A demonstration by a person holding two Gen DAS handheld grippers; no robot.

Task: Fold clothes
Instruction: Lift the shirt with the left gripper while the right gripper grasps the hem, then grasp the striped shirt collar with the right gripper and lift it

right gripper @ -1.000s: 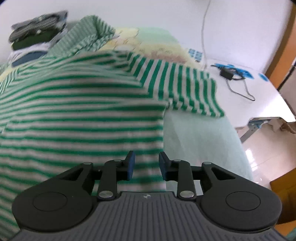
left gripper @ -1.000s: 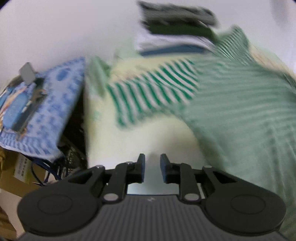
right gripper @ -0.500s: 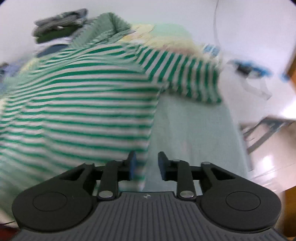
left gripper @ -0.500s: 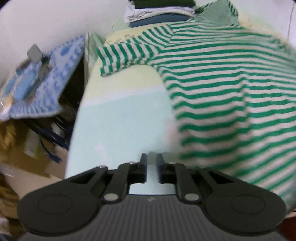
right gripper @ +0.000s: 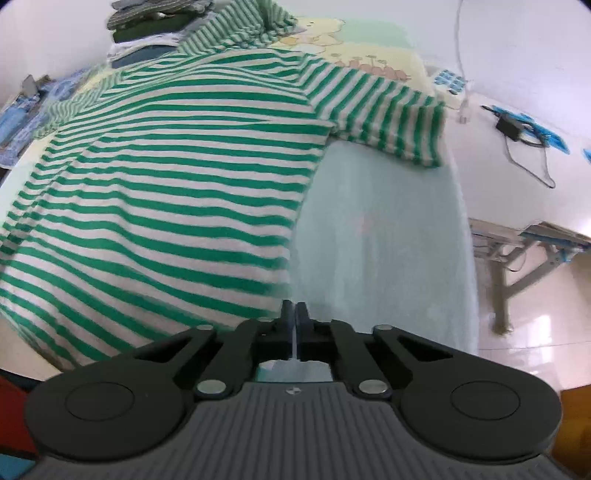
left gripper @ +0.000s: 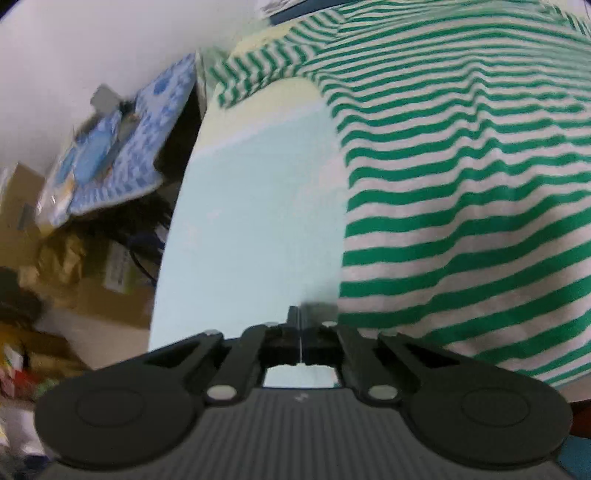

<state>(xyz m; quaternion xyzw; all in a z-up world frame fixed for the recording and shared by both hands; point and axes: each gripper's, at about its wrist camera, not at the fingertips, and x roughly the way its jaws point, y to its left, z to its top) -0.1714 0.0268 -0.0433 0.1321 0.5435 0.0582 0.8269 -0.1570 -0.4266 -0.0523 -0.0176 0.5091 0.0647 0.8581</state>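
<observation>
Shirt [right gripper: 166, 177]: striped green and white, spread flat on the worktop [right gripper: 376, 240], both sleeves out, no fold seen.
Left claw [left gripper: 300, 325]: closed, nothing visibly gripped.
Right claw [right gripper: 294, 317]: closed, empty by appearance.
Stack [right gripper: 155, 18]: folded garments behind the collar.
Outstanding: all folds on this shirt.

Shirt [right gripper: 166, 192] spread on the bed [right gripper: 388, 240]
A stack of 3 or so folded clothes [right gripper: 155, 18] lies behind its collar; 1 sleeve reaches each bed edge.

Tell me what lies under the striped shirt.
The shirt lies spread on a pale green cover with a cartoon print at the far end. What the shirt covers is hidden.
</observation>
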